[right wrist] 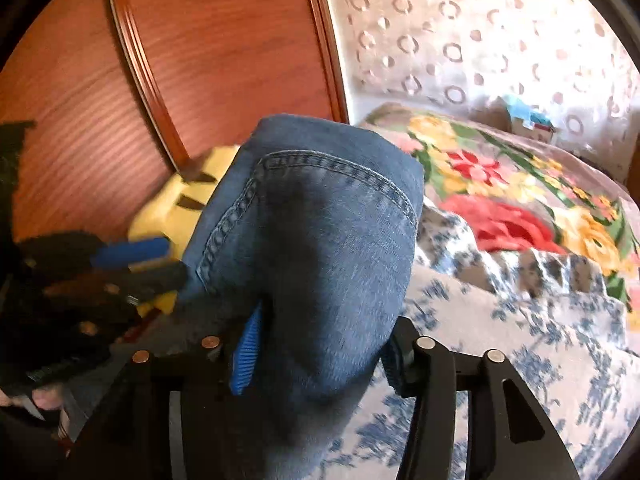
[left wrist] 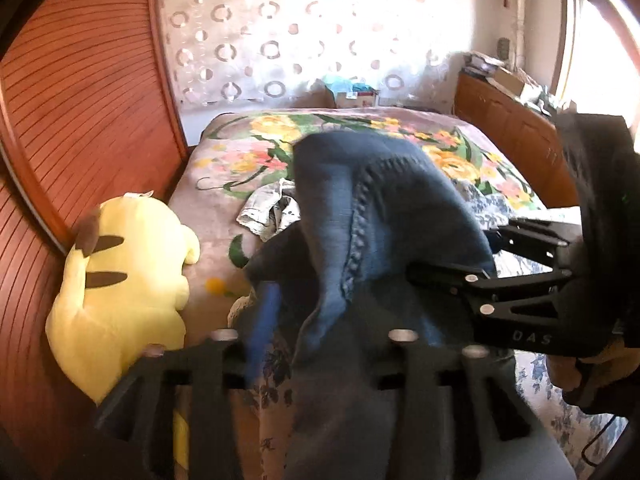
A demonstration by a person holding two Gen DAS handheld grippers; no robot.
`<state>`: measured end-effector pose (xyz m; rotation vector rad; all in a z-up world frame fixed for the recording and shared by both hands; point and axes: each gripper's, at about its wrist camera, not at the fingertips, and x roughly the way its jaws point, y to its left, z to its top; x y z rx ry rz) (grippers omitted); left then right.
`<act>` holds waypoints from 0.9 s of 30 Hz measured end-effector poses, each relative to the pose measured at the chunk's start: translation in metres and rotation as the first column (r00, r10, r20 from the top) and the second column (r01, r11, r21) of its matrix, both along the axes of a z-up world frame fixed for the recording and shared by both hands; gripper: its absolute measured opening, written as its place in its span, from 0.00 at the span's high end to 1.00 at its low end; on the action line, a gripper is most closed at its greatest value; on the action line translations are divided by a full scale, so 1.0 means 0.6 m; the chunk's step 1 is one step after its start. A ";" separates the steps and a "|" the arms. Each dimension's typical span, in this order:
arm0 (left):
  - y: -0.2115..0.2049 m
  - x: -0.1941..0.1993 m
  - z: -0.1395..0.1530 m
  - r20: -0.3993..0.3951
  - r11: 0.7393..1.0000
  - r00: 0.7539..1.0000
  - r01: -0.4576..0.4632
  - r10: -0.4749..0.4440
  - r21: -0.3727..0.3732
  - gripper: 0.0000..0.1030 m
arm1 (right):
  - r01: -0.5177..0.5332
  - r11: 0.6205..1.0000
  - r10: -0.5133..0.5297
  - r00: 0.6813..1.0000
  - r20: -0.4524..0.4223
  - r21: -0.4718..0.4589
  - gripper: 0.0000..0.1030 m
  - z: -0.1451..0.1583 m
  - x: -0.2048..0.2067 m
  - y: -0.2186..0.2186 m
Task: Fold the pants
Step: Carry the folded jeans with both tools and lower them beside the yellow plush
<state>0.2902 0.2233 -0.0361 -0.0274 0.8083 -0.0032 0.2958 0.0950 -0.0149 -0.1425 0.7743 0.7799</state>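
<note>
Over the floral bed [left wrist: 248, 148], both grippers, left [left wrist: 320, 344] and right [right wrist: 316, 356], pinch bunched jeans [right wrist: 320, 220] (yellow plush [left wrist: 124, 280] alongside).

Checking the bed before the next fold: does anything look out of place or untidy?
Yes. A crumpled pale garment lies bunched on the floral blanket behind the jeans, and a yellow plush toy lies against the wooden wardrobe. The jeans themselves hang bunched, not flat.
</note>
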 end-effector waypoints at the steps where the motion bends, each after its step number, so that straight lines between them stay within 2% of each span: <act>1: 0.002 -0.007 0.005 0.010 1.000 1.000 -0.012 0.012 0.001 0.50 | 0.006 1.000 -0.006 1.000 0.013 -0.005 0.47 0.002 -0.005 -0.004; 3: 0.005 -0.016 0.011 0.023 1.000 1.000 -0.020 0.020 -0.003 0.41 | 0.010 1.000 -0.010 0.999 0.031 -0.013 0.47 0.010 -0.013 -0.011; 6: -0.001 -0.031 0.024 0.048 0.999 0.998 -0.029 0.030 -0.018 0.40 | 0.026 1.000 -0.025 0.997 0.074 -0.014 0.47 0.044 -0.023 -0.026; 7: -0.008 -0.037 0.029 0.057 0.999 0.998 -0.027 0.028 -0.018 0.36 | 0.027 1.000 -0.026 0.996 0.087 -0.008 0.47 0.056 -0.040 -0.035; 8: -0.015 -0.045 0.037 0.074 0.999 0.997 -0.026 0.028 -0.018 0.24 | 0.029 1.000 -0.029 0.995 0.097 -0.003 0.47 0.072 -0.064 -0.045; 9: -0.020 -0.049 0.042 0.090 0.999 0.996 -0.023 0.025 -0.023 0.23 | 0.039 0.999 -0.038 0.993 0.108 -0.002 0.46 0.081 -0.076 -0.054; 18: -0.088 -0.112 0.095 0.197 1.000 0.980 0.001 0.003 -0.019 0.21 | 0.085 0.996 -0.089 0.979 0.181 0.029 0.45 0.123 -0.223 -0.146; 24: -0.148 -0.164 0.126 0.256 0.999 0.966 0.039 -0.033 -0.018 0.21 | 0.134 0.989 -0.144 0.961 0.237 0.055 0.45 0.138 -0.290 -0.215; 27: -0.174 -0.186 0.134 0.277 0.998 0.960 0.054 -0.046 -0.022 0.21 | 0.163 0.984 -0.176 0.952 0.251 0.070 0.41 0.143 -0.330 -0.246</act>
